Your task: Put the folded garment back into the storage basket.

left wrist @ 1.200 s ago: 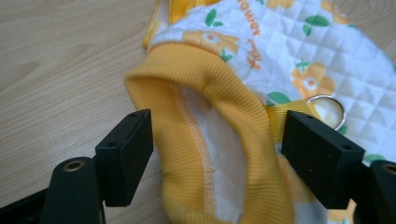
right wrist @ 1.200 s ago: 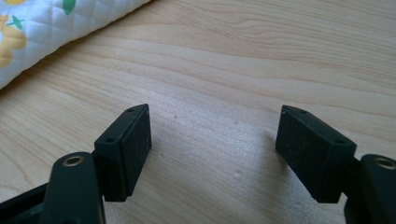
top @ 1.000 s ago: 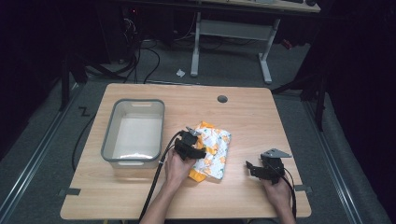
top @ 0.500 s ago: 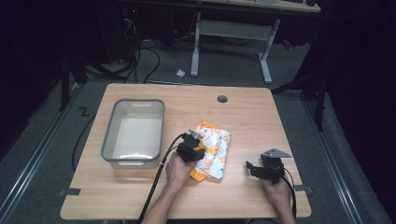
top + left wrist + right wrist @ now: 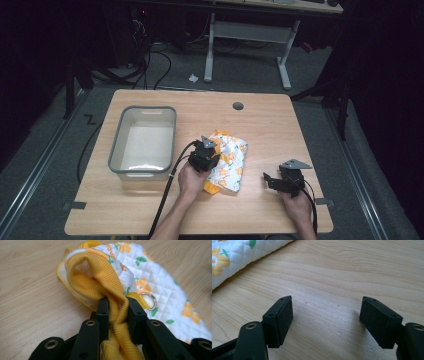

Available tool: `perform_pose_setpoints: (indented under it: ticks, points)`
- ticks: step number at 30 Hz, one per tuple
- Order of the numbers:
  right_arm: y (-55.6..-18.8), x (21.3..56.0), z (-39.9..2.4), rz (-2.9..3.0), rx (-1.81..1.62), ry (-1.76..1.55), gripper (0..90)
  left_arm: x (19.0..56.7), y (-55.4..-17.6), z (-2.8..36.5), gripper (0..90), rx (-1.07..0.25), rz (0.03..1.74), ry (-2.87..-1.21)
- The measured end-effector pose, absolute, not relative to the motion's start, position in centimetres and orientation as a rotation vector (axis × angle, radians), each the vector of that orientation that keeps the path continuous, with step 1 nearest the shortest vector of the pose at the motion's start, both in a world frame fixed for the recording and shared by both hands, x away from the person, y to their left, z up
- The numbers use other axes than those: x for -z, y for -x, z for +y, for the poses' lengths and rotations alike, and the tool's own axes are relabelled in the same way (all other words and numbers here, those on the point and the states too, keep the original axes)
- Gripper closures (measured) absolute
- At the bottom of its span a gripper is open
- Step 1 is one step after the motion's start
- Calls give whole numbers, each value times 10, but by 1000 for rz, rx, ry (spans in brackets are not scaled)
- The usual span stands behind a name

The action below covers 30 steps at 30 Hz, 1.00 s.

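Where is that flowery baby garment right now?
In the high view the garment lies mid-table, right of the bin, its yellow cuff pinched by the left gripper.

- The garment (image 5: 160, 287) is quilted white cloth with a flower print; its yellow cuff (image 5: 105, 277) is ribbed knit.
- The snap ring (image 5: 148, 300) is shiny metal.
- The table (image 5: 280, 125) is smooth, matt wood grain.
- The bin (image 5: 116, 150) looks like smooth grey plastic.
- The pads (image 5: 284, 320) are matt black.

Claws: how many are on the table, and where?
2. The left claw sits at the table's middle, clamped on the yellow ribbed edge of the floral quilted garment; the right claw rests near the front right, open.
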State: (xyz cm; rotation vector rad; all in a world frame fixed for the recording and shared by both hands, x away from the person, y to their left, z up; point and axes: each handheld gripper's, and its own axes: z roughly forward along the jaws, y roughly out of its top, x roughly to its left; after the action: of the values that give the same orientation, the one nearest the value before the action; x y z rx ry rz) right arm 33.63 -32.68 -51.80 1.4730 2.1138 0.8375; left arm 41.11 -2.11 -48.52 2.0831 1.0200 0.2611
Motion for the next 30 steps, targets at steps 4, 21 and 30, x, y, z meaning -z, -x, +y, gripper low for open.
perform_pose_setpoints:
  ticks: [4, 21, 30]
  points:
    - [-336, 518, -327, 2114, -837, -1473, 270, 476, -408, -17, 750, -254, 1002, -2047]
    - [-336, 518, -327, 2114, -838, -1473, 270, 443, -399, -6, 773, -253, 928, -1983]
    - [-336, 518, -327, 2114, -838, -1474, 270, 425, -395, 3, 779, -265, 900, -1953]
